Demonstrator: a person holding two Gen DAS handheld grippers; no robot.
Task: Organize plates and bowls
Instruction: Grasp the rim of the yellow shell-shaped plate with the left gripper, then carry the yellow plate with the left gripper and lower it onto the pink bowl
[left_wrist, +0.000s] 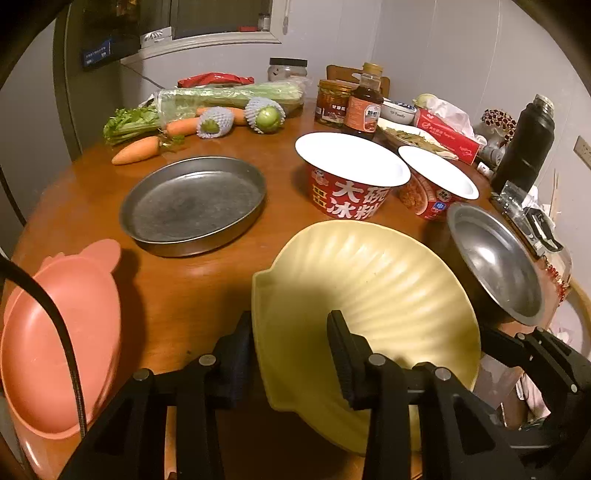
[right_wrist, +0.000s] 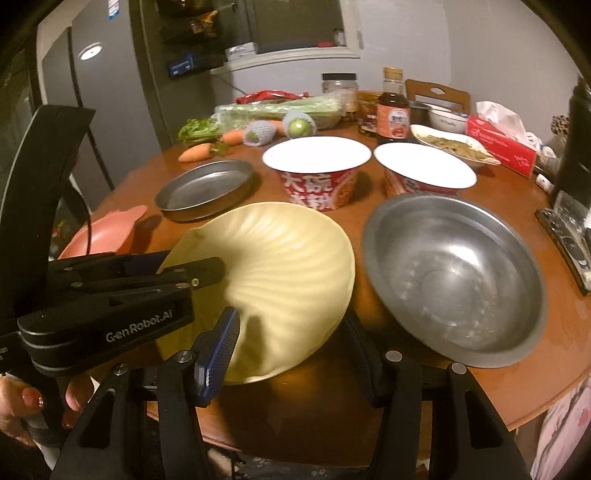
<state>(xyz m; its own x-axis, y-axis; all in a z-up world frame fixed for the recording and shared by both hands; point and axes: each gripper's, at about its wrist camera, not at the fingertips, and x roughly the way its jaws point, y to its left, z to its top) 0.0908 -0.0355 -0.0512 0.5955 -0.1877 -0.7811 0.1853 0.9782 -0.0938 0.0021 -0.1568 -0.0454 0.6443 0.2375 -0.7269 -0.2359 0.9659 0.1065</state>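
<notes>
A pale yellow ribbed bowl (left_wrist: 369, 288) hangs tilted above the round wooden table (left_wrist: 177, 295). My left gripper (left_wrist: 290, 350) is shut on its near rim, one finger inside and one outside. In the right wrist view the same bowl (right_wrist: 280, 266) sits at centre left, with the left gripper's upper finger (right_wrist: 207, 271) lying over its rim. My right gripper (right_wrist: 291, 354) stands open low at the table's front edge, its pads pressing on nothing. A steel bowl (right_wrist: 454, 280) rests just right of its right finger. A flat steel pan (left_wrist: 192, 203) and a pink bowl (left_wrist: 62, 339) lie to the left.
Two red paper bowls (left_wrist: 351, 173) (left_wrist: 436, 177) stand behind the yellow one. At the back are carrots (left_wrist: 136, 149), celery, jars, a sauce bottle (left_wrist: 364, 103), a tissue box (left_wrist: 447, 134) and a black flask (left_wrist: 528, 147). A person's hand (right_wrist: 29, 406) grips the left gripper's handle.
</notes>
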